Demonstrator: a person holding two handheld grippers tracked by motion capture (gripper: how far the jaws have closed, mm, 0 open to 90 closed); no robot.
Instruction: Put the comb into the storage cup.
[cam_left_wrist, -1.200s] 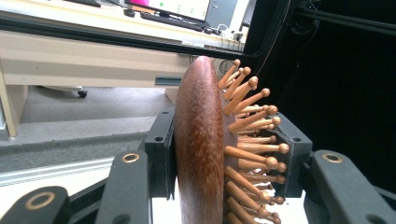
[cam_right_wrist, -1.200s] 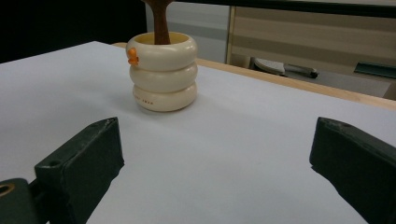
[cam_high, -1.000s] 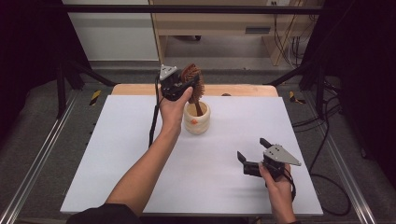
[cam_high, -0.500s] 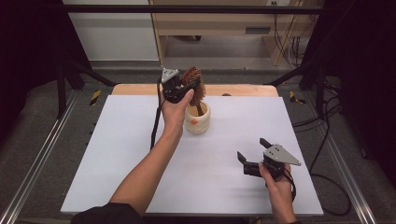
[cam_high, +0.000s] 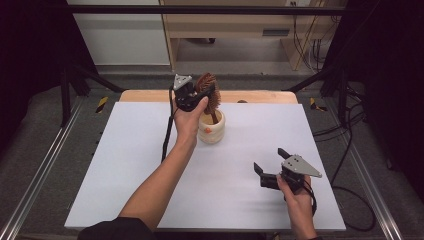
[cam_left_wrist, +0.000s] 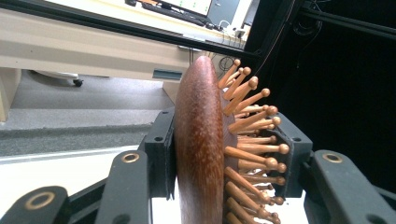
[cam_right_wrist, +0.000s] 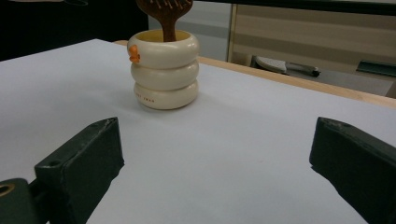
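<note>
Left gripper (cam_high: 200, 97): clenched on the head of the wooden hairbrush (cam_high: 209, 89), upper middle of the high view. I hold it by the head because that is the part standing clear above the cup's rim.
Grip detail: in the left gripper view one pad lies flat on the smooth back of the brush (cam_left_wrist: 198, 140) and the other presses into the bristle pins, so the clamp runs across the thin way of the head.
Hairbrush position: upright, handle down inside the cream cup (cam_high: 211, 128), head above the rim. The right gripper view shows the handle (cam_right_wrist: 167, 25) entering the cup mouth.
Cup: stacked-ring shape with a small orange knob on its side (cam_right_wrist: 134, 53), standing on the white table (cam_high: 125, 165) just above centre frame.
Right gripper (cam_high: 272, 165): released, jaws wide apart with nothing between them, resting low on the table at lower right, well apart from the cup. I read it as parked out of the way, aimed at the cup.
Step, my judgement: brush either being seated in or lifted from the cup; I cannot tell which.
</note>
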